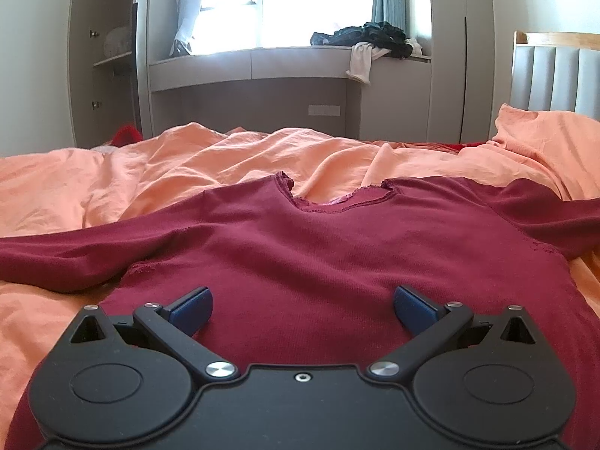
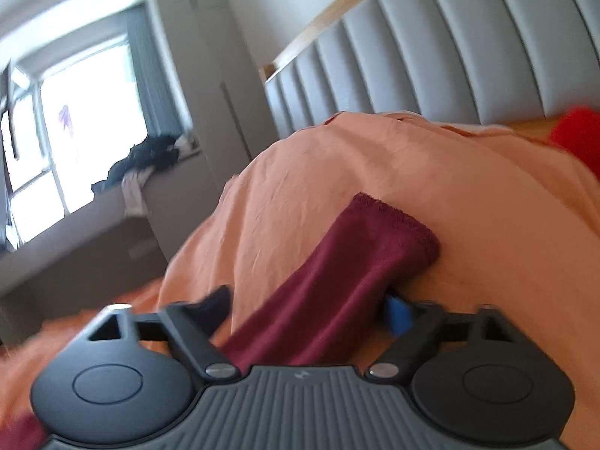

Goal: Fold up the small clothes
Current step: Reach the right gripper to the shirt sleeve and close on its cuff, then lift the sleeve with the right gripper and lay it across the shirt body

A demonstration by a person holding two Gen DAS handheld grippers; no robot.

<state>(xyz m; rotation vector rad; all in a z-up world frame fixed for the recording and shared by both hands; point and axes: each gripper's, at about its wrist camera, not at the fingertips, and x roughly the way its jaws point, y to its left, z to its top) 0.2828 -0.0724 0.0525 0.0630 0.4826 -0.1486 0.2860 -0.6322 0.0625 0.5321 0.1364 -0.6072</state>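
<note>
A dark red long-sleeved top (image 1: 318, 247) lies flat on the orange bed cover (image 1: 225, 157), neckline away from me, sleeves spread to both sides. My left gripper (image 1: 303, 307) is open and empty, low over the top's lower body. In the right wrist view one sleeve (image 2: 337, 281) of the top runs between the blue-padded fingers (image 2: 397, 315) of my right gripper (image 2: 307, 311), its cuff pointing up and away. The jaws stand wide on either side of the sleeve and do not pinch it. That view is blurred.
The orange cover (image 2: 412, 187) is rumpled all around. A grey padded headboard (image 2: 431, 45) stands at the right. A window bench with a pile of dark clothes (image 1: 371, 37) lies beyond the bed. A bright red item (image 2: 577, 131) sits near the headboard.
</note>
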